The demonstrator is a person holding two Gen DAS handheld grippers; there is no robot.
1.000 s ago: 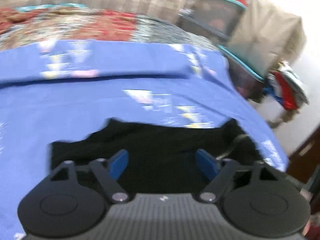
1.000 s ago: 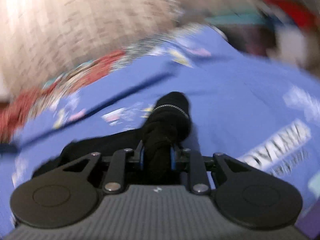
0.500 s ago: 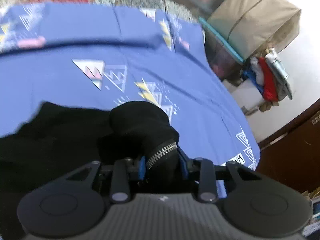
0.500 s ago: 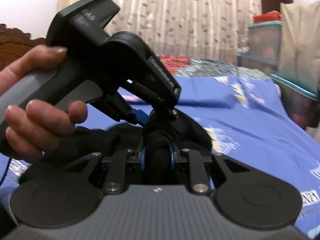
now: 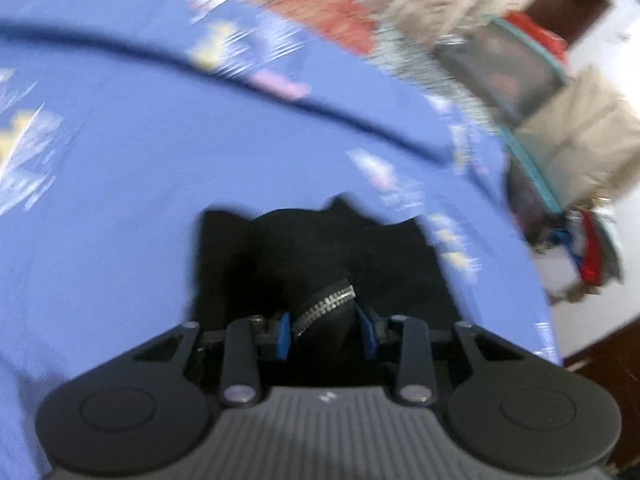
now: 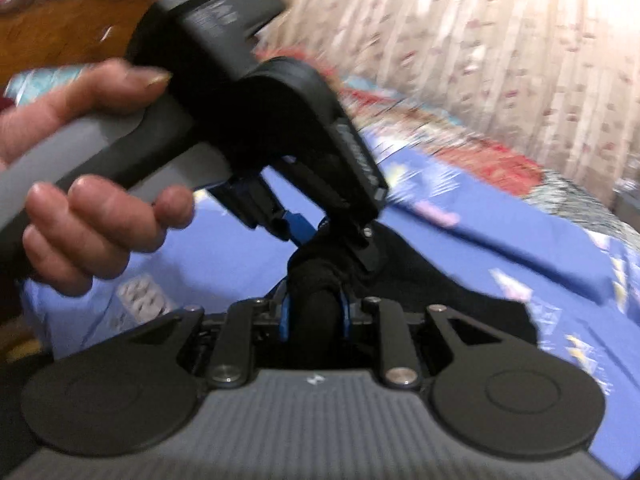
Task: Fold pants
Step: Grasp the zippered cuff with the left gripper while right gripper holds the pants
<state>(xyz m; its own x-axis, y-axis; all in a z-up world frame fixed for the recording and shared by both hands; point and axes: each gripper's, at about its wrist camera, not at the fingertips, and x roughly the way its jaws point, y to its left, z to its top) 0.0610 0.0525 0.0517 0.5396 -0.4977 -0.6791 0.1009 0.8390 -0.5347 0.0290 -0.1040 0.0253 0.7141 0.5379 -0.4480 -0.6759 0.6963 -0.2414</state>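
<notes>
The black pants [image 5: 320, 248] lie bunched on the blue bed sheet [image 5: 140, 168]. My left gripper [image 5: 325, 330] is shut on a fold of the pants with a silver zipper [image 5: 324, 310] showing between its blue pads. My right gripper [image 6: 314, 314] is shut on another bunch of the black pants [image 6: 440, 288]. In the right wrist view the left gripper [image 6: 304, 236] and the hand [image 6: 92, 224] holding it sit just ahead, gripping the same bunch of fabric. Both views are blurred.
The blue patterned sheet [image 6: 500, 232] covers the bed, with a red patterned blanket [image 5: 336, 20] at its far side. Stacked storage boxes [image 5: 508, 68], a beige covered stack [image 5: 584, 140] and curtains [image 6: 500, 52] stand beyond the bed. A wooden headboard [image 6: 64, 48] is at the left.
My left gripper went from open over the pants to shut on the zipper fold. Both grippers came together, holding the pants, and have tilted and shifted over the bed.
</notes>
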